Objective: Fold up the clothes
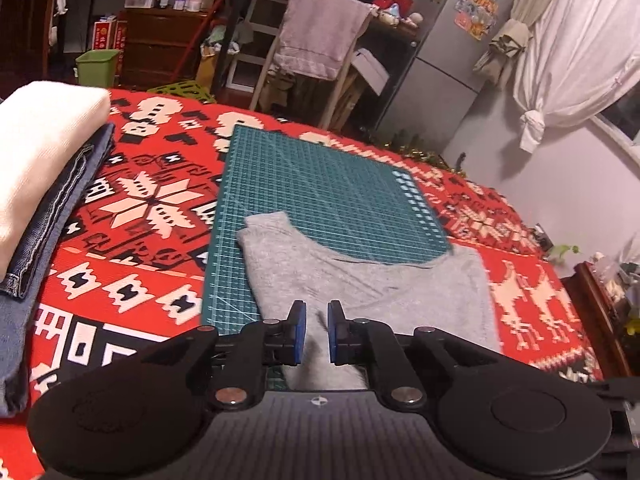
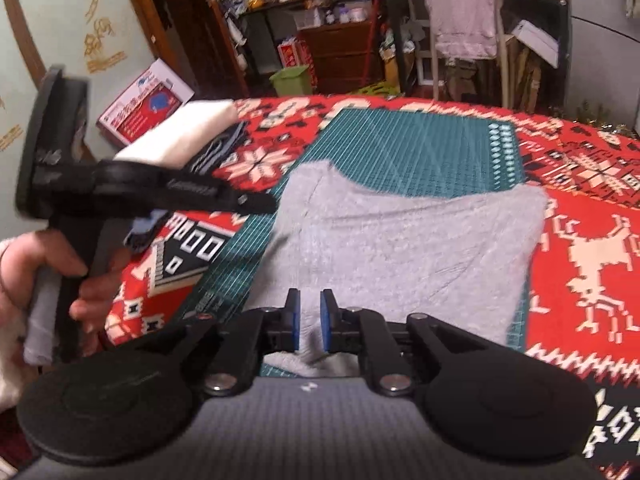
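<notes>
Here we held both tools low: left gripper [image 1: 317, 330] and right gripper [image 2: 308, 325], jaws narrowly parted, a ridge of grey cloth [image 2: 400, 240] between each pair; whether pinched we could not tell. The cloth lay across the green mat [image 1: 320, 184], soft, light, limp; we judged corners best. Red blanket [image 1: 140, 208] beneath; folded stack [image 1: 36, 168] left; cluttered room.

grey garment [image 2: 400, 248] on green mat [image 2: 420, 140], right gripper [image 2: 309, 326] above
</notes>
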A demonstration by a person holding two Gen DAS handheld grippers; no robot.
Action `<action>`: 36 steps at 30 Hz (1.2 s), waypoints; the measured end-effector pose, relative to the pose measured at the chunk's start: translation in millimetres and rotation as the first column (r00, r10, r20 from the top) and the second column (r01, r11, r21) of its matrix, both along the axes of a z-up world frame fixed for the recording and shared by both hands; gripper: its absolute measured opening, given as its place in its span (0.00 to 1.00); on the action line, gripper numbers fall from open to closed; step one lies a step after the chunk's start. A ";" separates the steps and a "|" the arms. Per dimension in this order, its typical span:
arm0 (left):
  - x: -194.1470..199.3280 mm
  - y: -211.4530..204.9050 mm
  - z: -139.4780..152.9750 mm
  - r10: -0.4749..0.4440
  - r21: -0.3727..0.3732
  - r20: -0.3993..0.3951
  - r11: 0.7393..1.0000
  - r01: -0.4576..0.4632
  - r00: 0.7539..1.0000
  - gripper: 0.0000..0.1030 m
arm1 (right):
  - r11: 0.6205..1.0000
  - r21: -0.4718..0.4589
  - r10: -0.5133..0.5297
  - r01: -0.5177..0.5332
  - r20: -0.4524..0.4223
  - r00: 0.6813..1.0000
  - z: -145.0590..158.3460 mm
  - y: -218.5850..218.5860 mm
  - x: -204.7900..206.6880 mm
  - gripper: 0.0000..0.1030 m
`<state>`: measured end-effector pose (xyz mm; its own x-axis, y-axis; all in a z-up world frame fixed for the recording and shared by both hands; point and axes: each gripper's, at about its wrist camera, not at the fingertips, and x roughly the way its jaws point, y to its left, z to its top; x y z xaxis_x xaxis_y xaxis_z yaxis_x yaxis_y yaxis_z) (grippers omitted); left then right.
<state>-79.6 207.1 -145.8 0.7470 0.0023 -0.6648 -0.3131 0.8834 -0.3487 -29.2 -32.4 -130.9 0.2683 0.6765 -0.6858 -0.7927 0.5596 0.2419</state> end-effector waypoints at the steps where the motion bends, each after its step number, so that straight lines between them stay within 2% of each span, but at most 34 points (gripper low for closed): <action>1: -2.1 -4.6 3.6 -0.014 -0.004 0.006 1.000 0.014 1.000 0.09 | 1.000 0.004 -0.015 0.015 0.003 1.000 2.4 -5.2 2.7 0.12; 3: -2.0 -18.4 3.7 -0.060 -0.017 0.007 0.998 0.060 0.998 0.09 | 0.998 -0.007 -0.063 0.063 0.007 0.998 1.9 -18.1 10.9 0.15; 4: -2.0 -25.4 3.7 -0.083 -0.023 0.008 0.996 0.083 0.997 0.09 | 0.996 -0.016 -0.089 0.089 0.007 0.996 0.1 -24.4 15.3 0.19; 8: 1.3 -52.9 -3.3 -0.176 -0.042 0.006 0.983 0.177 0.984 0.09 | 0.984 -0.031 -0.174 0.173 -0.016 0.985 -14.9 -44.9 30.1 0.20; 11: 6.3 -71.1 -16.0 -0.240 -0.037 -0.005 0.970 0.240 0.971 0.09 | 0.980 -0.042 -0.195 0.194 -0.021 0.981 -27.2 -52.4 34.6 0.16; 14: 10.6 -78.8 -31.1 -0.255 0.020 -0.079 0.966 0.258 0.964 0.09 | 0.978 -0.076 -0.197 0.194 -0.040 0.980 -42.9 -55.9 34.0 0.10; 15: 10.5 -77.9 -35.6 -0.253 0.017 -0.100 0.967 0.256 0.962 0.09 | 0.978 -0.082 -0.198 0.194 -0.042 0.979 -47.0 -59.2 32.3 0.09; 18: 6.1 -70.6 -37.5 -0.247 0.005 -0.090 0.969 0.249 0.965 0.09 | 0.978 -0.080 -0.198 0.194 -0.048 0.979 -50.4 -68.1 26.5 0.06; 23: 3.4 -69.2 -33.1 -0.233 0.001 -0.086 0.972 0.234 0.969 0.09 | 0.978 -0.089 -0.195 0.189 -0.061 0.979 -46.4 -76.1 21.4 0.06; 26: -0.9 -68.6 -26.5 -0.224 0.011 -0.074 0.974 0.225 0.972 0.09 | 0.971 -0.069 -0.234 0.230 -0.059 0.970 -38.0 -86.7 20.2 0.10; 29: -11.9 -57.3 -15.4 -0.184 -0.020 -0.046 0.983 0.183 0.982 0.09 | 0.959 -0.054 -0.280 0.277 -0.061 0.958 -34.4 -95.9 23.6 0.11; 32: -24.8 -39.1 -9.6 -0.122 -0.050 -0.063 0.992 0.119 0.991 0.17 | 0.955 -0.056 -0.294 0.290 -0.080 0.952 -36.2 -97.9 28.8 0.11; 33: -29.1 -33.3 -10.6 -0.102 -0.059 -0.078 0.994 0.097 0.992 0.22 | 0.955 -0.062 -0.294 0.289 -0.086 0.952 -37.8 -96.8 30.0 0.11; 36: -40.9 -16.3 -17.1 -0.049 -0.100 -0.128 0.994 0.036 0.991 0.28 | 0.954 -0.061 -0.298 0.293 -0.117 0.947 -43.8 -92.5 31.8 0.11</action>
<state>-120.5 190.9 -162.9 0.6523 -0.0969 -0.7518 -0.3241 0.8609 -0.3921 2.6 -124.9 -174.7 0.3632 0.5495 -0.7524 -0.5553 0.7761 0.2988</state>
